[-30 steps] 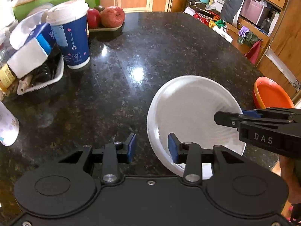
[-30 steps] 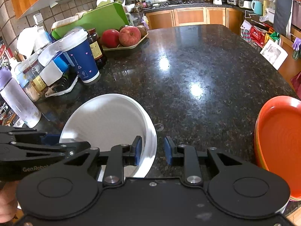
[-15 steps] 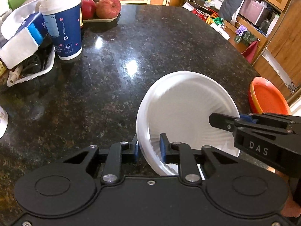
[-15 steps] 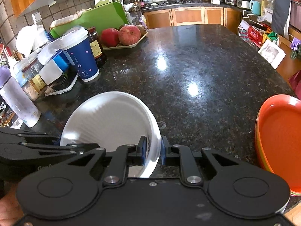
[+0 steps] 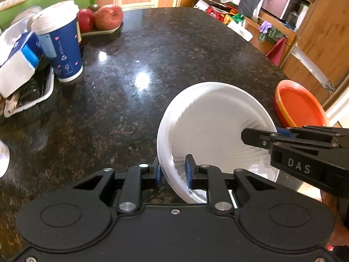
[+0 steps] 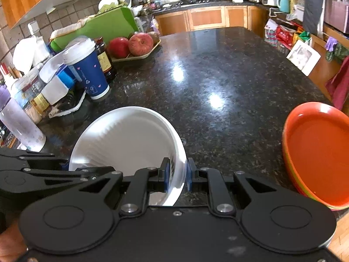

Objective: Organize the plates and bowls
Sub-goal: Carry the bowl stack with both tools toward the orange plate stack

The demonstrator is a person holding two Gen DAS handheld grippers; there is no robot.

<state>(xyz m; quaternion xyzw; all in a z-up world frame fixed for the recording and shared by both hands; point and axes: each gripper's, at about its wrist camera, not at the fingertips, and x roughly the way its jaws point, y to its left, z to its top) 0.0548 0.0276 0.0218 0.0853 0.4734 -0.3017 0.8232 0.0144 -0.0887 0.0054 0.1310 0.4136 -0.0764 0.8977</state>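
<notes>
Over the dark speckled granite bench (image 5: 174, 50), seen from the left wrist, the left tool (image 5: 172, 171) has its 2 blue pads pinched on the near-left rim of a white ribbed disposable bowl (image 5: 218, 122). One pad sits outside the wall and the other inside. The bowl is tilted, its open side facing up and away. From the right edge the right tool (image 5: 281, 134) reaches in and grips the far-right rim of the same bowl; a bit of a hand (image 5: 329, 198) shows beneath it. Beyond the bowl, at the bench's right edge, lies a stack of shallow orange plastic plates (image 5: 303, 107), well apart from the bowl. Far left stands a blue paper cup with a white lid (image 5: 60, 43), and behind it a tray of red apples (image 5: 102, 18).

From the right wrist, the right tool (image 6: 177, 172) is pressed onto the bowl's right rim (image 6: 130, 137), the thin white wall running straight between its pads. The left tool's black frame (image 6: 43, 174) comes in from the left edge against the bowl's opposite side. The orange plates (image 6: 320, 150) rest on the bench at the right, apart from the bowl. The blue cup (image 6: 87, 67) stands beside a dark glass jar (image 6: 104, 59) amid clutter on the left, and a pale purple bottle (image 6: 19, 122) stands at the near-left.
</notes>
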